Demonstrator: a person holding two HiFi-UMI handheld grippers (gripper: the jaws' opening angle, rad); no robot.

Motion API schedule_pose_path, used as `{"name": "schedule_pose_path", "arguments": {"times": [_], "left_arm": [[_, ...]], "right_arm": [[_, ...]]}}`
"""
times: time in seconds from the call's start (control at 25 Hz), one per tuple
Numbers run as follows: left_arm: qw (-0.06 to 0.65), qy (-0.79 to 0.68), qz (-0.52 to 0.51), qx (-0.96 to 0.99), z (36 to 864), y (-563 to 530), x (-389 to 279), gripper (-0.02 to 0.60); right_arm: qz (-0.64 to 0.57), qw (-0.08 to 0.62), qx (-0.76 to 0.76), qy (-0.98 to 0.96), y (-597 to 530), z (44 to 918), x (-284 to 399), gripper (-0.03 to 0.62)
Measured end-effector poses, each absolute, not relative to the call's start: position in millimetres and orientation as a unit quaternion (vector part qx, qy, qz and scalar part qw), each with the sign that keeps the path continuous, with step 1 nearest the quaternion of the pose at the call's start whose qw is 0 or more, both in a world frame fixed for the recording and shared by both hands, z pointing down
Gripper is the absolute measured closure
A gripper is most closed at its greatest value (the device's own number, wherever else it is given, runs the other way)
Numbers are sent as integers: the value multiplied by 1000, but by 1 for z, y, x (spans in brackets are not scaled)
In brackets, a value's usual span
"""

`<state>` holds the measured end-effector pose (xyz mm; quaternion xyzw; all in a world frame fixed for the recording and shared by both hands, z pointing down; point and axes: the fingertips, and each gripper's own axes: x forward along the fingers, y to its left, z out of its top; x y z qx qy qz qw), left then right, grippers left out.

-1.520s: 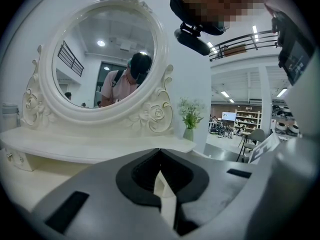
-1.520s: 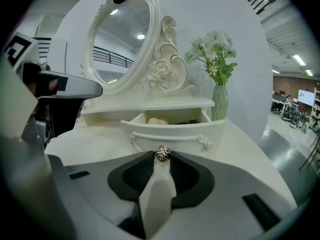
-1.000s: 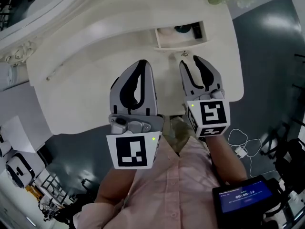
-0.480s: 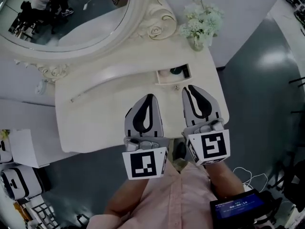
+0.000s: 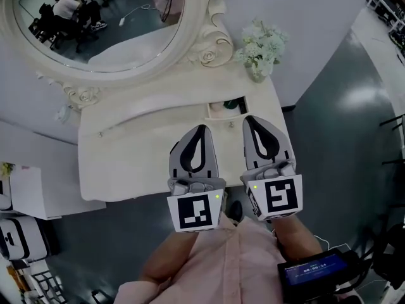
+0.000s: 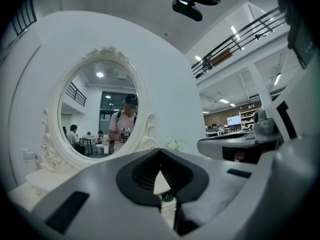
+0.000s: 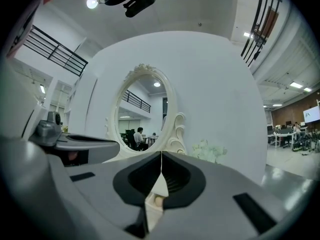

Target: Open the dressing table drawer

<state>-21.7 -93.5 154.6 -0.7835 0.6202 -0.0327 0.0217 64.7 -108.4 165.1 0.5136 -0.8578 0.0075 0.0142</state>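
Note:
The white dressing table stands below me in the head view. Its small drawer at the back right is pulled open, with a dark round item and a pale one inside. Both grippers hover level over the table's front edge, short of the drawer and touching nothing. My left gripper is shut and empty; in its own view the left gripper has its tips meeting. My right gripper sits just in front of the drawer. In its own view the right gripper has its jaws closing down to a thin line, nothing between them.
An ornate oval mirror backs the table, reflecting seated people. A vase of white flowers stands at the back right corner. A small screen hangs at my right side. White equipment stands on the dark floor to the left.
Both grippers have risen and drawn back from the table, so mirror and flowers came into view. The right gripper's jaws went from open to shut. The drawer stays open.

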Motion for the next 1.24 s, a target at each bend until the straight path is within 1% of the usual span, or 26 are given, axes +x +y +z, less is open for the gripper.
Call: {"name": "schedule_pose_path", "arguments": {"times": [0.44, 1.24], "left_arm": [[24, 629, -35, -776, 155, -102, -28, 560], [15, 623, -42, -781, 166, -118, -18, 560]], "right_arm": [[10, 4, 502, -865, -112, 167, 60, 576], [21, 9, 503, -864, -128, 179, 66, 576]]}}
